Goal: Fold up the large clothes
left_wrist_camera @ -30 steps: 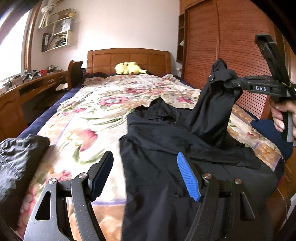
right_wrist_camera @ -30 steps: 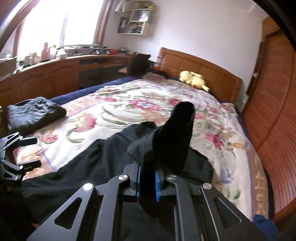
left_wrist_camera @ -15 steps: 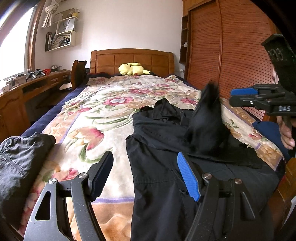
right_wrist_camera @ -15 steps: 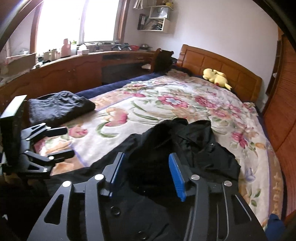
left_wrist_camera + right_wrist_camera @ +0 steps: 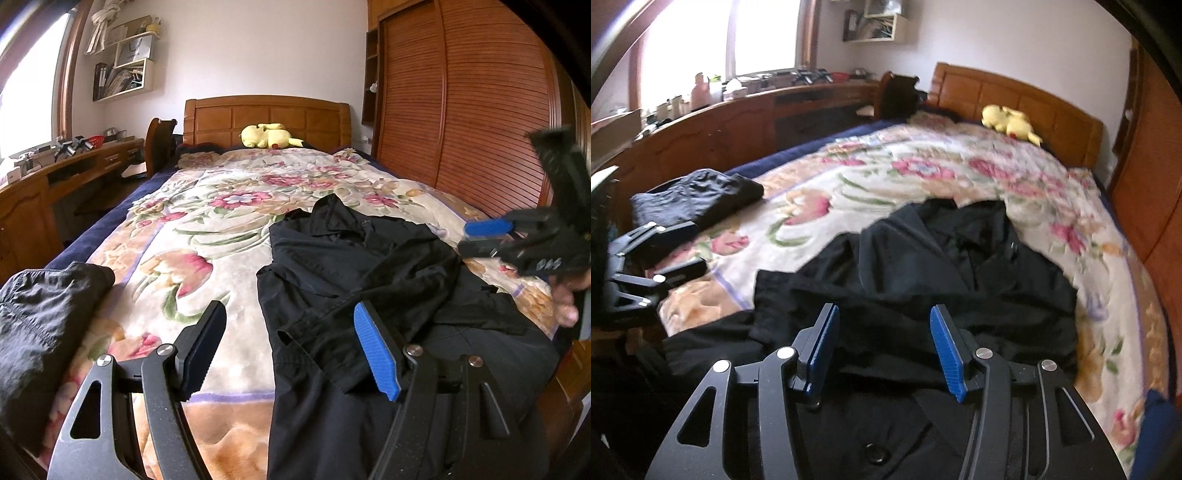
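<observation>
The right gripper (image 5: 882, 347) hung wide open and empty just above the black coat (image 5: 923, 266). The left gripper (image 5: 291, 347) was spread as wide, holding nothing, over the coat's left edge. The coat lay across the near end of the bed (image 5: 221, 229), one sleeve (image 5: 369, 295) laid across its front. A folded dark garment (image 5: 44, 317) sat well to its left. The sleeve fold looked done; next, probably, each gripper would need a hem corner to bring toward the collar.
</observation>
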